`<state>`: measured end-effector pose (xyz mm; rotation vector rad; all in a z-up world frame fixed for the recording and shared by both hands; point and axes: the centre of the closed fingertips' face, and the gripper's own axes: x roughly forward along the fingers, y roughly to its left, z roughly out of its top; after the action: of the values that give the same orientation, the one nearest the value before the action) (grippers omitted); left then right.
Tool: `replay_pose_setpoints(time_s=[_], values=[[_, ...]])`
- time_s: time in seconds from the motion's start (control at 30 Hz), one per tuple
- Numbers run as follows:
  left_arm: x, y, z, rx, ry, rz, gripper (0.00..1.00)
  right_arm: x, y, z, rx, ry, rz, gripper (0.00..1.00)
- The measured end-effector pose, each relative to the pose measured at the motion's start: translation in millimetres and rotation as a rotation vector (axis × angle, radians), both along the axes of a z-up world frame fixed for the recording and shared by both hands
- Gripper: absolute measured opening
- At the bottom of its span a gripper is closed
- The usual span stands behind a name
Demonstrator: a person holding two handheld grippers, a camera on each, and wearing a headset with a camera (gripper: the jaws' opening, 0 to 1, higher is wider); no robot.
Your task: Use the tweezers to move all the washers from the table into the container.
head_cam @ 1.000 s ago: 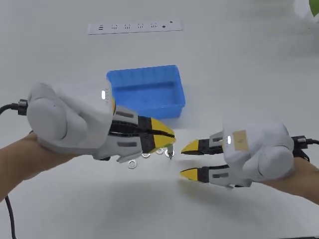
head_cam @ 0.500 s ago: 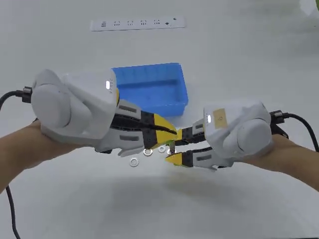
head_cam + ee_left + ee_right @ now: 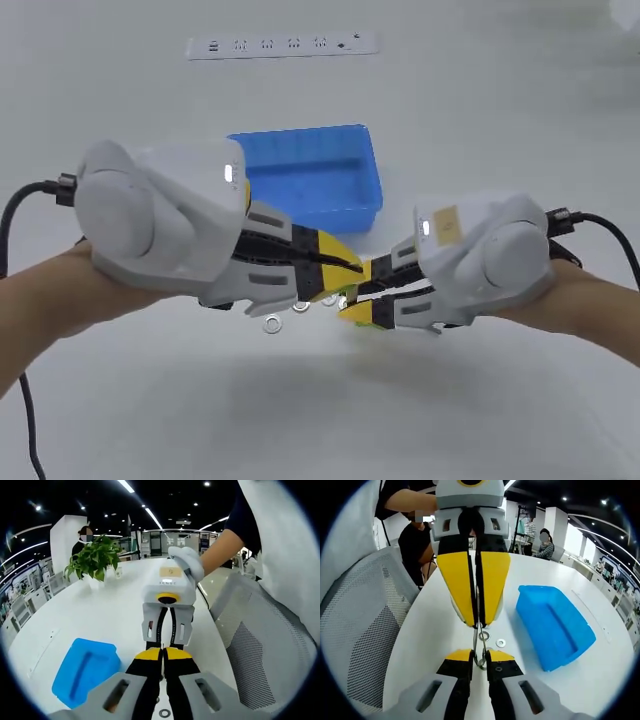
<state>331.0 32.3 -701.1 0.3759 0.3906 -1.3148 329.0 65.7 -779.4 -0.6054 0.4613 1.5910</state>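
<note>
My left gripper (image 3: 345, 268) is shut on the metal tweezers (image 3: 479, 639), whose tips hang just above the table. My right gripper (image 3: 362, 290) faces it, jaws closed around the tweezers' lower end. In the right gripper view, my own yellow tips (image 3: 480, 657) pinch the thin metal under the left gripper's yellow jaws. Washers (image 3: 270, 323) (image 3: 300, 305) lie on the white table below the left gripper, and two washers (image 3: 501, 642) sit beside the tweezers. The blue container (image 3: 310, 180) stands open just behind both grippers. In the left gripper view my jaws (image 3: 162, 652) are together.
A white power strip (image 3: 282, 45) lies at the far edge of the table. Cables trail from both grippers. A potted plant (image 3: 95, 560) stands further along the table, and a mesh chair (image 3: 360, 630) is beside it. People are in the background.
My right gripper has moved left up to the left gripper and its jaws have gone from open to closed around the tweezers. The left gripper has barely moved.
</note>
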Motion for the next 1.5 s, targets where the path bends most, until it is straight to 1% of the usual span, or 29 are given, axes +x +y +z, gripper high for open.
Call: replay_pose_setpoints(time_s=[0.1,0.17,0.47,0.53,0.57,0.63,0.67,0.8,0.87,0.97,1.03,1.1,1.13,1.17,1.2,1.23,1.3,1.33,1.37,1.43,1.5], values=[[0.4,-0.7,-0.4,0.000,0.001,-0.001,0.04,-0.3,-0.6,0.0,-0.001,-0.004,0.005,0.11],[0.4,-1.1,-0.6,0.000,0.003,0.003,0.04,-0.7,-0.5,0.1,-0.004,-0.015,0.005,0.10],[-0.9,0.5,-1.2,0.008,0.008,0.009,0.05,-0.7,0.6,0.2,-0.002,-0.014,0.008,0.09],[-1.0,0.6,-1.2,0.007,0.016,0.017,0.05,-0.7,0.7,0.2,-0.002,-0.017,0.006,0.09],[-1.9,0.3,-1.3,0.001,0.044,0.034,0.05,-0.8,0.6,0.2,-0.002,-0.017,0.005,0.09],[-0.2,-0.3,-1.0,0.000,0.036,0.044,0.06,-0.4,0.2,0.5,0.002,-0.011,-0.007,0.09],[-0.5,-0.8,-1.4,0.000,0.039,0.044,0.06,-0.5,-0.2,0.5,0.003,-0.004,-0.012,0.09],[-2.6,-3.4,1.3,-0.012,0.053,0.049,0.12,0.2,-0.6,2.6,0.014,0.000,-0.028,0.09],[-3.0,-2.7,2.1,-0.012,0.053,0.053,0.16,0.3,-0.4,5.2,0.019,-0.002,-0.031,0.09],[-5.3,3.2,1.3,0.004,0.060,0.065,0.21,1.4,-0.4,7.6,0.019,-0.009,-0.033,0.09],[-5.6,7.1,3.5,0.003,0.054,0.081,0.23,1.3,-0.5,11.5,0.022,-0.009,-0.034,0.09],[-5.4,12.5,8.5,-0.014,0.054,0.110,0.26,0.7,-0.5,16.5,0.029,-0.002,-0.038,0.09],[-4.0,15.6,13.3,-0.038,0.052,0.146,0.29,-1.9,0.0,20.5,0.043,0.022,-0.042,0.09],[-3.6,17.3,16.5,-0.059,0.057,0.166,0.35,-3.0,0.0,23.8,0.052,0.028,-0.045,0.09],[-6.1,21.3,19.3,-0.071,0.070,0.176,0.39,-3.8,-0.8,28.6,0.059,0.028,-0.052,0.09],[-7.2,24.7,20.2,-0.071,0.073,0.187,0.42,-4.9,-1.4,31.6,0.062,0.029,-0.052,0.09],[-13.6,31.3,21.5,-0.066,0.088,0.191,0.42,-6.9,-2.0,38.7,0.067,0.024,-0.053,0.09],[-16.4,35.1,22.0,-0.068,0.091,0.201,0.44,-7.0,-2.2,43.3,0.070,0.021,-0.052,0.09],[-17.4,37.7,22.3,-0.071,0.091,0.213,0.47,-7.0,-2.2,44.7,0.071,0.019,-0.052,0.09],[-19.9,43.1,22.0,-0.078,0.106,0.243,0.57,-4.8,-1.3,53.1,0.078,0.001,-0.048,0.09],[-22.3,49.8,20.8,-0.075,0.095,0.265,0.61,-2.1,-0.3,61.7,0.084,-0.015,-0.045,0.09]])
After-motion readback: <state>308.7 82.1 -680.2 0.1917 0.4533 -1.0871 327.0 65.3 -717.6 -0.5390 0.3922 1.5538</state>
